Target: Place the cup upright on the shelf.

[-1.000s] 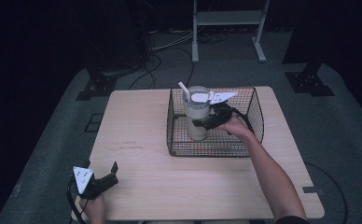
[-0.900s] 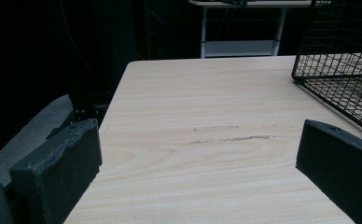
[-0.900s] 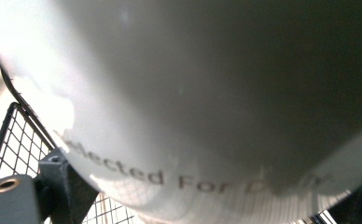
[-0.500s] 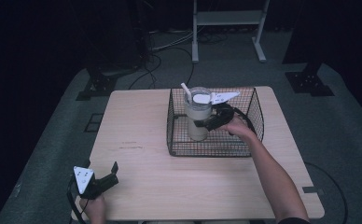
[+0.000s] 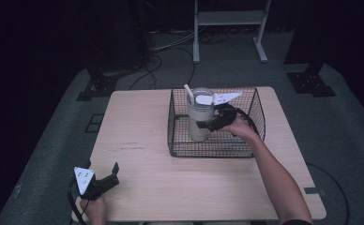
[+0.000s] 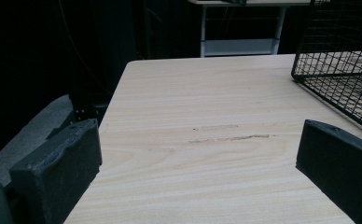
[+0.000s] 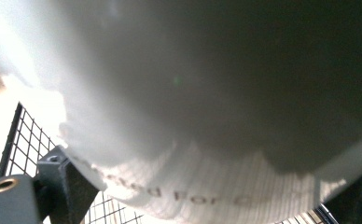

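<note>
- From the high view, I see my right hand-held gripper (image 5: pixel 207 125) inside the black wire basket (image 5: pixel 257 104), with its jaws closed around a tall cup (image 5: pixel 200 122). The cup stands upright on the basket floor, in its left half, and has a clear lid and a white straw (image 5: pixel 188 91).
- In the same view, my left hand-held gripper (image 5: pixel 110 177) rests at the near left corner of the wooden counter (image 5: pixel 142 126), well apart from the basket. Its jaws are spread and hold nothing.
- In the left gripper view, the two black jaws stand wide apart over bare wood. A corner of the basket is at the upper right.
- In the right gripper view, the pale cup is very close, pressed between both jaws. On its ribbed sleeve I read grey printed letters, something like "…ted For C…"; the rest is too blurred.
</note>
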`<action>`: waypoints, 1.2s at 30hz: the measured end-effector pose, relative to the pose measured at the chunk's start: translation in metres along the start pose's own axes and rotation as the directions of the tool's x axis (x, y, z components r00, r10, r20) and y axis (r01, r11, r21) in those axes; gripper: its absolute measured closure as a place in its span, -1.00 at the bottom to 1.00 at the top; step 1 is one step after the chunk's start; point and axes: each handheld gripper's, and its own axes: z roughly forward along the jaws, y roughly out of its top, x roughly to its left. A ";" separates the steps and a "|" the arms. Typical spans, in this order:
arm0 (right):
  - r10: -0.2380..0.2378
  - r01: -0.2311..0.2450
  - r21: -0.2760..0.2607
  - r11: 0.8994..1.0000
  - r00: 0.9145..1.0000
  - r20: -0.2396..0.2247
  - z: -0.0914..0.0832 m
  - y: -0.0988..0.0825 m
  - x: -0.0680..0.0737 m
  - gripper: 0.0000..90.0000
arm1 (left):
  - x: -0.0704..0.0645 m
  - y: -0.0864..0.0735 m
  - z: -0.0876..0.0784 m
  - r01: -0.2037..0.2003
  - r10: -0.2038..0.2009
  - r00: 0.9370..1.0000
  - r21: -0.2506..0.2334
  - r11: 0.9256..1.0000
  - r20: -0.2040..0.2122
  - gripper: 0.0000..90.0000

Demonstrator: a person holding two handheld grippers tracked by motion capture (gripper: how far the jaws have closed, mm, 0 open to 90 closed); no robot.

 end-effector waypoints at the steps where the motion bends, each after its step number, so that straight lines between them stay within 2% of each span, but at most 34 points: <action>1: 0.001 -0.001 0.001 1.000 1.000 0.000 0.000 0.000 0.000 -0.84 | 0.000 0.000 0.000 0.000 0.000 1.000 0.000 1.000 0.000 -1.00; 14: 0.000 0.000 0.002 1.000 1.000 0.003 -0.006 -0.001 0.000 -0.84 | 0.000 0.000 0.001 -0.003 0.003 1.000 0.003 1.000 0.001 -1.00; 16: 0.005 -0.005 -0.023 1.000 1.000 0.008 -0.012 -0.002 0.001 -0.84 | 0.000 0.000 0.001 -0.003 0.003 1.000 0.003 1.000 0.001 -1.00; 23: 0.042 -0.041 -0.018 0.999 0.999 0.026 -0.025 -0.005 0.001 -0.83 | 0.000 0.000 0.001 -0.006 0.006 1.000 0.001 1.000 0.001 -1.00; 29: 0.048 -0.048 -0.020 0.999 0.998 0.036 -0.038 0.001 0.006 -0.83 | -0.001 0.000 0.000 -0.008 0.008 1.000 -0.002 1.000 -0.001 -1.00; 36: 0.082 -0.082 -0.015 0.997 0.995 0.049 -0.058 0.010 0.015 -0.83 | -0.001 0.000 -0.001 -0.008 0.008 1.000 -0.002 1.000 -0.005 -1.00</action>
